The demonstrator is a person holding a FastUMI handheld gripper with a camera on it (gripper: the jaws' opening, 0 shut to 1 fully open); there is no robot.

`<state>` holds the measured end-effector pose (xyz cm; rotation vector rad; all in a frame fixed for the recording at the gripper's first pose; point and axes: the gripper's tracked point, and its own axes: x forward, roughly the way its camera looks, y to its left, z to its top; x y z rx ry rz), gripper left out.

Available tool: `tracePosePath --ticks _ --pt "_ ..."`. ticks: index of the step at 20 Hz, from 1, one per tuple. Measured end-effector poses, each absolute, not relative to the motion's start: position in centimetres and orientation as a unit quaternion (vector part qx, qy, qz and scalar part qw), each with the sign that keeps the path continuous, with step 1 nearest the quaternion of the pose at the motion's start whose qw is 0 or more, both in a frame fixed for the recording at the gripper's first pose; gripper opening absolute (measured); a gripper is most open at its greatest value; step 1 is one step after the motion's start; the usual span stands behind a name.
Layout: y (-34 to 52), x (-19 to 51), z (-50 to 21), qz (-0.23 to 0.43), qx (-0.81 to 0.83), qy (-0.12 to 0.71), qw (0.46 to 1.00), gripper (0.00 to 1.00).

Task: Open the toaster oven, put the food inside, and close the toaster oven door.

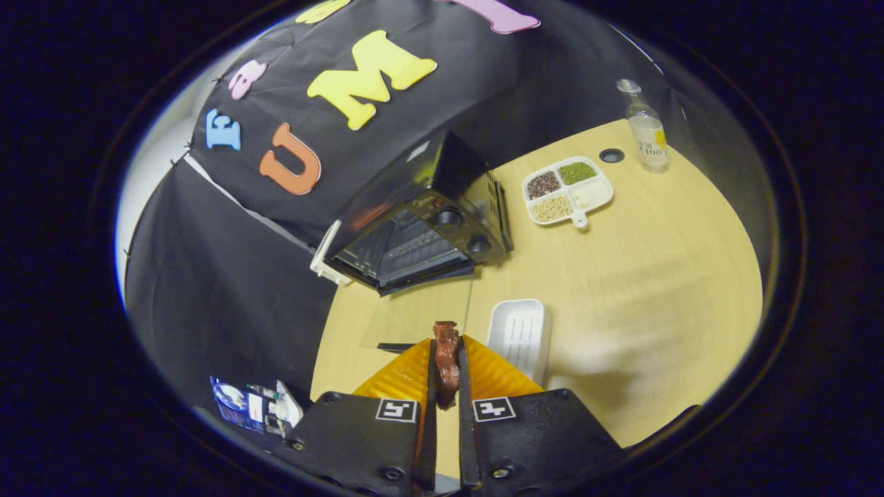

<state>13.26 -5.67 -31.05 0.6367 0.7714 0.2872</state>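
Claw [447,362] is clamped on the food [446,359]: a dark reddish-brown strip, looks like a piece of cooked meat, standing upright between the two fingers with its top poking out just past the tips. Both fingers press on it, gap nearly zero.

Toaster oven [428,221] sits far across the wooden worktop [656,290], against the booth wall. Its door [407,259] hangs down open, rack visible inside. So the opening step looks done; food is lifted above the worktop, well apart from the oven.

White empty tray [519,335] is just right of the fingers, on the worktop. Farther right: a divided dish [568,190] with beans and grains, and a clear bottle [646,128] beyond it.

Handling guess: strip is light, thin, probably soft and a bit greasy, so it may slide or flop if the squeeze eases. Current hold is on the lower-middle, flat sides to the pads, which seems right. Avoid squeezing harder; it could tear. Release low over the rack, not from a height.
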Motion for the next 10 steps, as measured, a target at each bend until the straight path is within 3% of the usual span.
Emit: tracePosePath --ticks 10 --pt "5.8 18.7 -27.9 0.059 0.417 0.236 0.876 0.16"
